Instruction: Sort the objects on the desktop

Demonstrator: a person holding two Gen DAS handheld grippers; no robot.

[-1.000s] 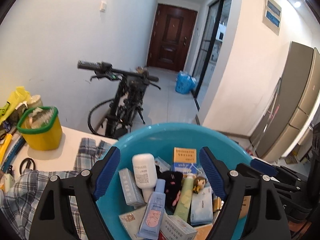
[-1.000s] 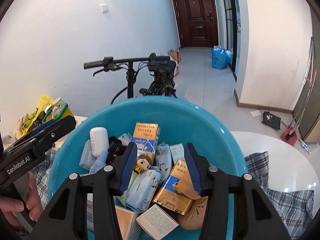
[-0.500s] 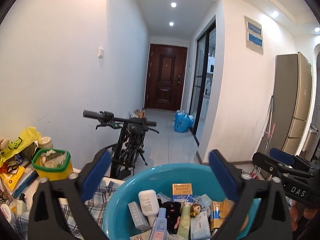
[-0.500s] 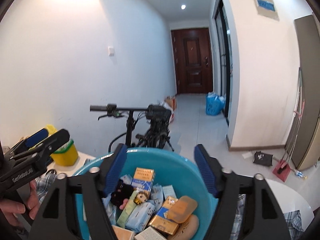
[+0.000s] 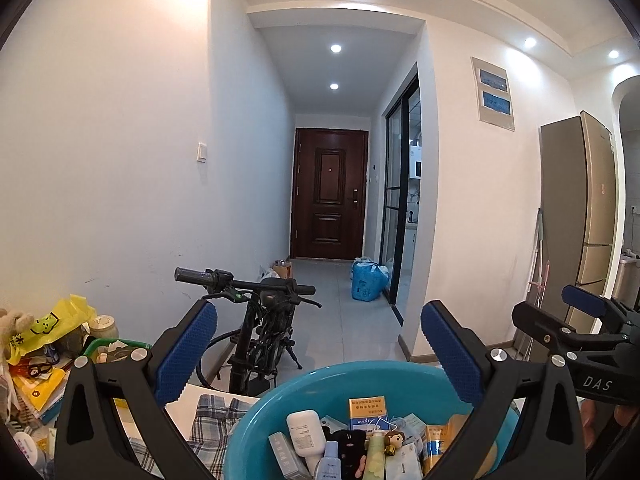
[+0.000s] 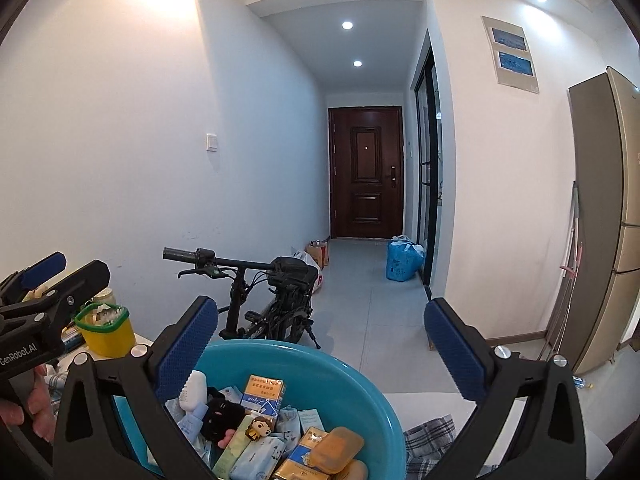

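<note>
Left wrist view: bicycle (image 5: 260,332) beyond teal basin (image 5: 360,380), yellow bin (image 6: 106,330) alongside.

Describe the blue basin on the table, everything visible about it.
The blue basin is a round, turquoise bowl of smooth, glossy plastic-looking material with a rolled rim and deep sloping walls. It sits upright on the table, with checked cloth showing beside it. It is heaped with small goods: an orange and white carton, a white bottle, a black plush toy, a small doll figure, tubes and packets. Its near side is cut off by the frame. Neither gripper touches it.
</note>
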